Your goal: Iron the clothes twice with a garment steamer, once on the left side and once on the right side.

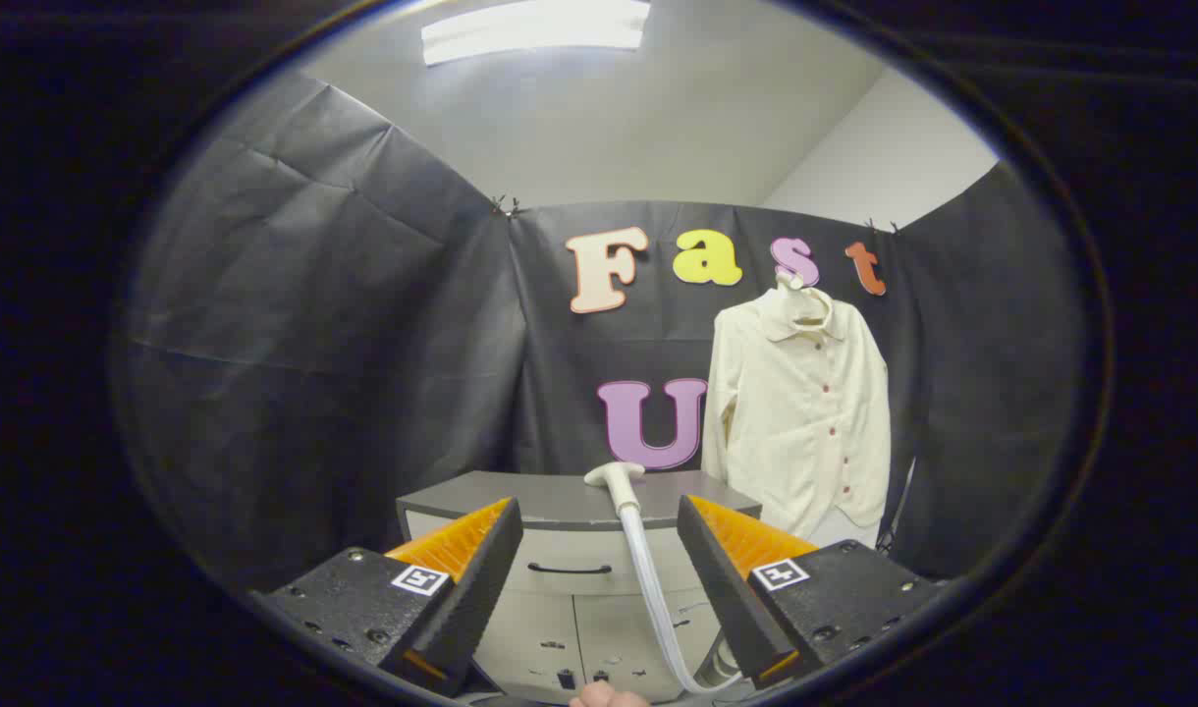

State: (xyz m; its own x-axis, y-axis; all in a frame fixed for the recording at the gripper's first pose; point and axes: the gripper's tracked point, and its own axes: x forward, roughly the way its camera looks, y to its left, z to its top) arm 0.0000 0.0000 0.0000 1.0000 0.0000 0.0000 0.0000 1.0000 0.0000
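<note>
With the gripper (599, 550) spread wide and holding nothing, the steamer head (614, 475) lies on the cabinet (560, 496) just beyond its fingers (hose trailing between them), so a hasty grab might snag the hose and miss the shirt (800, 422) hanging farther off right.

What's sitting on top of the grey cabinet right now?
On the grey cabinet top lies only the white steamer head, its pale hose trailing down the front. The open gripper is short of it. The cream buttoned shirt hides the cabinet's far right corner.
</note>
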